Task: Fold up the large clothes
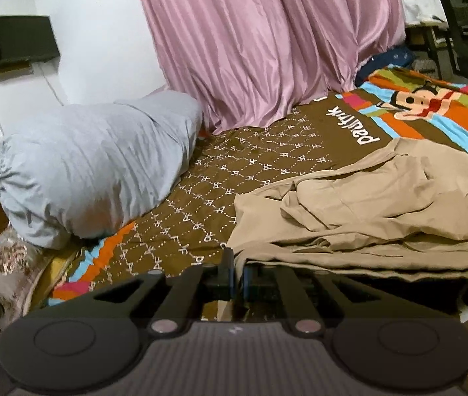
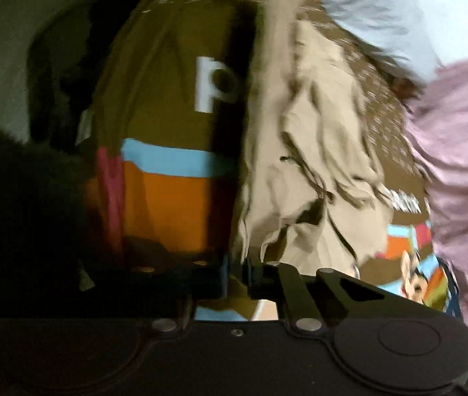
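A large beige garment (image 1: 366, 204) lies crumpled on the right half of a bed covered by a brown patterned sheet (image 1: 250, 165). My left gripper (image 1: 238, 280) is at the garment's near left corner, its jaws shut with the beige edge pinched between them. The right wrist view is tilted and blurred. There the garment (image 2: 316, 165) runs away from my right gripper (image 2: 236, 274), whose jaws stand nearly together on the cloth's near edge. The striped part of the sheet (image 2: 168, 198) lies to its left.
A grey pillow (image 1: 95, 165) rests at the bed's far left against a white wall. Pink curtains (image 1: 267, 49) hang behind the bed. A black chair (image 1: 465, 16) stands at the far right. A dark box (image 1: 19, 43) is mounted on the wall.
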`<state>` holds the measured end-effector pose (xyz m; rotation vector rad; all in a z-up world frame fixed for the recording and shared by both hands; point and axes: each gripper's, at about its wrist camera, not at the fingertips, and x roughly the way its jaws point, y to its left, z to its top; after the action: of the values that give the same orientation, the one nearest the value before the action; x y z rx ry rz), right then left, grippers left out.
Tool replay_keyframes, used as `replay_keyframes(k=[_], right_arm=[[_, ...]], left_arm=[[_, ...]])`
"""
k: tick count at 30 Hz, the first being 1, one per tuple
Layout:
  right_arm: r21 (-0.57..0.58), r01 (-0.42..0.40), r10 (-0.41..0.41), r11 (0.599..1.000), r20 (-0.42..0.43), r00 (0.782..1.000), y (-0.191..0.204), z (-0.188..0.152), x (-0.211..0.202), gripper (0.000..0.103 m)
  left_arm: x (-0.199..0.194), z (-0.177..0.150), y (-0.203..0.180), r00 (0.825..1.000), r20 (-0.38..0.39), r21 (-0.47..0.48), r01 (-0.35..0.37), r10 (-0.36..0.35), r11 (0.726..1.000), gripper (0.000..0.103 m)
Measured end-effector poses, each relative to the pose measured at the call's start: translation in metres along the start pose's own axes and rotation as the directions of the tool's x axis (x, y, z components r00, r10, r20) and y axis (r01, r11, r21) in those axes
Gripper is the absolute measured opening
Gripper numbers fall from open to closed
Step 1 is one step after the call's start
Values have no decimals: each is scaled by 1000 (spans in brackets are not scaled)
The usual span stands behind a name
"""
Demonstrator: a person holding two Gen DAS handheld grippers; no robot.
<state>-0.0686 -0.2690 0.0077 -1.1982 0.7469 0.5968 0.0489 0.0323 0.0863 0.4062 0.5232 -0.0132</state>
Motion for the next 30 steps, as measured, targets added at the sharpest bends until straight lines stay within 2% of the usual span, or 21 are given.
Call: replay_keyframes(k=[3,7,11,14,16,18,21,24,26,30], right_arm=[[-22,102,-102,995,-4,995,4,-7,-10,5],[109,213,-216,971,16,976,0,-12,-32,1],[306,224,-252,925,54,966,-11,-16,-73,1],[374,210,-251,903,64,966,-23,-20,-99,1],[414,199,-247,888,65,967,-37,-22,-104,1],[439,204,-260,875,72,963,-58,-21,-98,1],[417,254,-304,872,58,951,-103,-15,-67,2],[391,310,-357,866,52,933,-149,-7,-20,3],[378,335,-377,863,40,925,-173,-3,17,8],[457,291,-327,840,-1,945,-218,-1,93,9]], left_arm=[[-9,-10,0,1000,15,-26,-12,12,1000,7],[-34,-19,1,997,67,-29,-24,26,999,7],[-68,-17,9,997,75,-3,5,-5,1000,6],[-80,-11,15,997,50,52,48,-50,998,7],[-73,-2,16,998,29,67,60,-62,996,7],[-56,12,14,999,19,94,47,-49,994,7],[-17,42,11,1000,-4,140,30,-30,990,7],[30,62,7,1000,0,187,3,-3,982,7],[69,72,1,1000,-24,208,0,5,978,7],[144,80,-5,995,-98,206,36,-16,978,7]])
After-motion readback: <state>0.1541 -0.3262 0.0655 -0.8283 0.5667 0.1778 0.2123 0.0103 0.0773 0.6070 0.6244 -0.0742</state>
